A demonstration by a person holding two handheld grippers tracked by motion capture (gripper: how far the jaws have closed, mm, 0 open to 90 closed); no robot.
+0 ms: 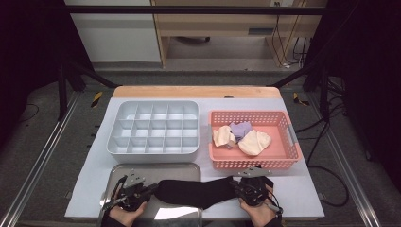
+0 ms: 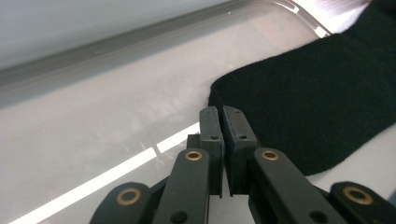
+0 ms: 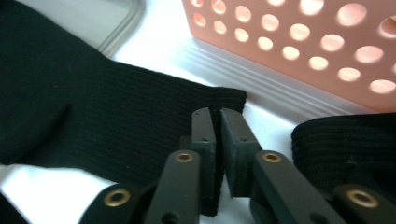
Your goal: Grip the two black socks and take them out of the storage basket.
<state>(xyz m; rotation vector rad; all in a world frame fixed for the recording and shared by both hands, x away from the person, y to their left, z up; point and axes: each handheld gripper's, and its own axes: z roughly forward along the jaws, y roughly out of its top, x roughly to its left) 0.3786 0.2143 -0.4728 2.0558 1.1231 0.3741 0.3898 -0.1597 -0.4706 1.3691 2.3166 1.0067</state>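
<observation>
My left fingers (image 2: 212, 128): pressed together, pinching the toe edge of the black sock (image 1: 196, 192).
My right fingers (image 3: 205, 128): clenched on the sock's ribbed cuff edge.
Sock: stretched between my left gripper (image 1: 134, 191) and right gripper (image 1: 249, 187), across the metal tray (image 1: 156, 169), just before the pink basket (image 1: 288, 142).

I'm working in a lab-style recording rig: my bench (image 1: 288, 189) is a white-covered board inside a black metal frame (image 1: 189, 9), cables (image 1: 326, 127) trail across the grey carpet, and plain wooden furniture (image 1: 213, 28) stands behind.
</observation>
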